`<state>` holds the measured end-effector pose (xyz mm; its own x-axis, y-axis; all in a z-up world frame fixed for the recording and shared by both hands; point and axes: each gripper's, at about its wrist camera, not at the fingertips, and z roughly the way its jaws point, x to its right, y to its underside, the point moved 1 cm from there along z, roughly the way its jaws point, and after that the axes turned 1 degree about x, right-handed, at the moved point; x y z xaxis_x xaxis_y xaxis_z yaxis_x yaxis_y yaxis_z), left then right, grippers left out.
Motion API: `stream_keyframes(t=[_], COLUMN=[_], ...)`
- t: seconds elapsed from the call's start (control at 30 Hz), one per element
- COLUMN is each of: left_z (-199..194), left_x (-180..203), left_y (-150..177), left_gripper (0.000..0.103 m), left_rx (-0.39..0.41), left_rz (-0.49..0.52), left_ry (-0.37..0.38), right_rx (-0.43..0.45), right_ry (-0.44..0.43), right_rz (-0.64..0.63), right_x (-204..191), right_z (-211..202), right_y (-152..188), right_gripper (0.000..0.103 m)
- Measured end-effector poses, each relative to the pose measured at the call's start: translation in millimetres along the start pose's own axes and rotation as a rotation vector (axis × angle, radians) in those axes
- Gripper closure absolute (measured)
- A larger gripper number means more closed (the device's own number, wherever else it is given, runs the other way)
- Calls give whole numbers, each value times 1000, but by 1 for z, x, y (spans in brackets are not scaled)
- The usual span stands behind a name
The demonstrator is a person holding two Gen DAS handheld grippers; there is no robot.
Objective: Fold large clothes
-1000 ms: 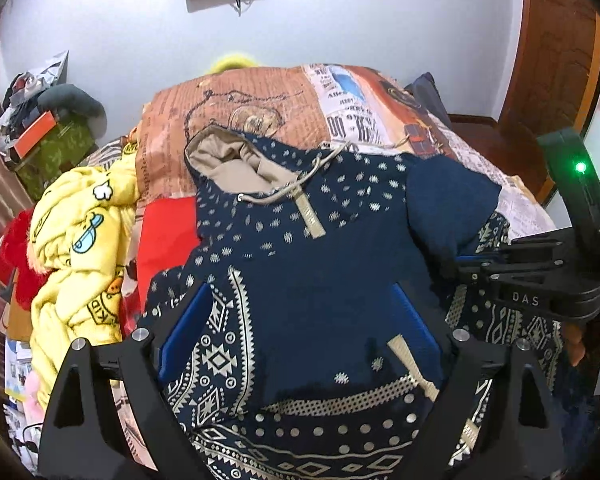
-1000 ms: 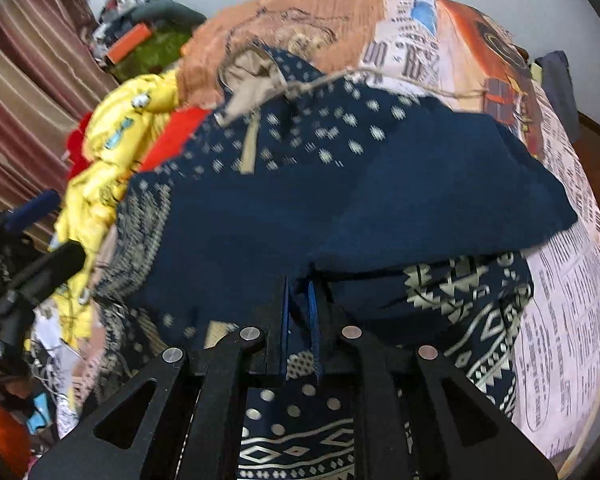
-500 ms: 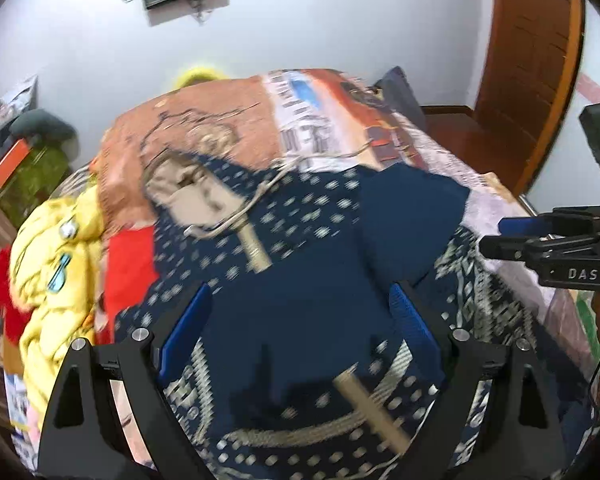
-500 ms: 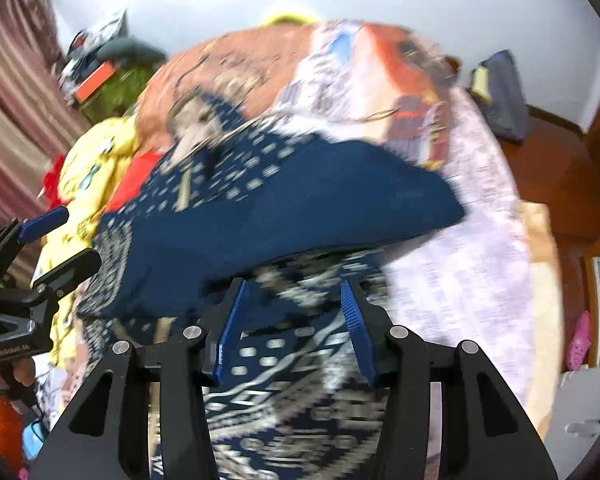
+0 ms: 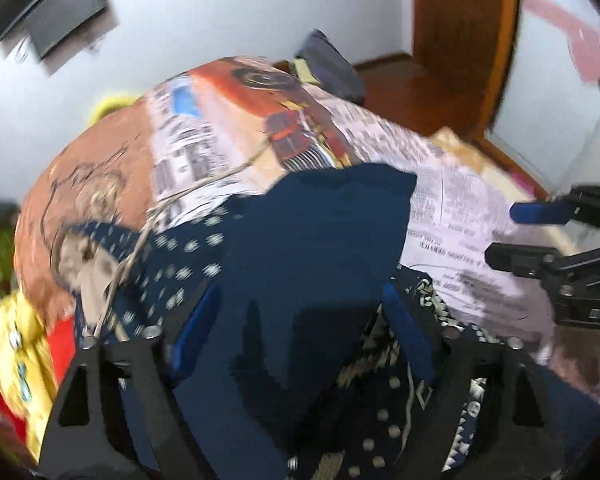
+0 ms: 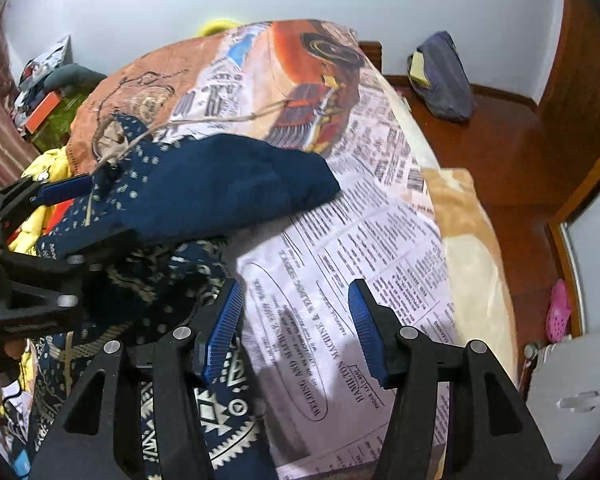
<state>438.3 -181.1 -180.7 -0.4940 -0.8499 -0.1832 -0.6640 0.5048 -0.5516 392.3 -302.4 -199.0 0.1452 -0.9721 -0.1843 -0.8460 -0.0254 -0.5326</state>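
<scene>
A navy patterned hoodie point(image 5: 300, 264) lies on the bed, one plain navy sleeve folded across its chest; it also shows in the right wrist view point(image 6: 220, 188). Its beige-lined hood point(image 5: 80, 256) and drawstring point to the far left. My left gripper point(image 5: 300, 328) is open and empty, hovering over the hoodie's body. My right gripper point(image 6: 296, 320) is open and empty over the newspaper-print sheet point(image 6: 380, 260), just right of the hoodie's hem. The right gripper also shows at the right in the left wrist view point(image 5: 540, 232).
A yellow cartoon garment point(image 5: 16, 344) and a red one point(image 5: 60, 344) lie at the bed's left side. A dark bag point(image 6: 440, 76) sits on the wooden floor beyond the bed. A pink shoe point(image 6: 558, 312) lies on the floor at right.
My right gripper let go of the navy sleeve, opened and moved right, off the hoodie and over the sheet. My left gripper stayed open and swung to the right.
</scene>
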Motion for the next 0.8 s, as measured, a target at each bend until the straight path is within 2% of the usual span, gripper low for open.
stream_keyframes(t=[0.03, 0.13, 0.17, 0.2, 0.27, 0.4, 0.47, 0.6, 0.7, 0.8], left_z=[6, 24, 27, 28, 23, 0, -18, -45, -50, -46], left_x=[4, 12, 10, 4, -10, -43, -52, -62, -72, -82], left_y=[-1, -2, -2, -2, -3, 0, 2, 12, 21, 29], left_gripper=[32, 55, 69, 78, 85, 88, 88, 88, 88, 88], left_rx=[-11, -34, -36, -36, -20, 23, 63, 98, 85, 66], left_rz=[21, 46, 34, 6, -75, -245, -276, -268, -275, -303], left_ry=[-3, 4, 0, 7, 64, 159, 174, 145, 130, 137], right_rx=[-6, -17, -18, -18, -15, -11, -15, -65, -114, -96], right_ry=[-7, -22, -26, -31, -53, -102, -127, -121, -107, -58], right_rz=[6, 10, 10, 10, 9, 4, -6, -52, -91, -137], right_x=[2, 3, 2, 1, -3, -18, -28, -46, -57, -63], right_z=[3, 10, 12, 14, 19, 27, 32, 55, 71, 64], right_y=[1, 1, 0, -1, -6, -18, -23, -22, -10, -7], right_gripper=[51, 51, 51, 51, 51, 51, 51, 51, 51, 51])
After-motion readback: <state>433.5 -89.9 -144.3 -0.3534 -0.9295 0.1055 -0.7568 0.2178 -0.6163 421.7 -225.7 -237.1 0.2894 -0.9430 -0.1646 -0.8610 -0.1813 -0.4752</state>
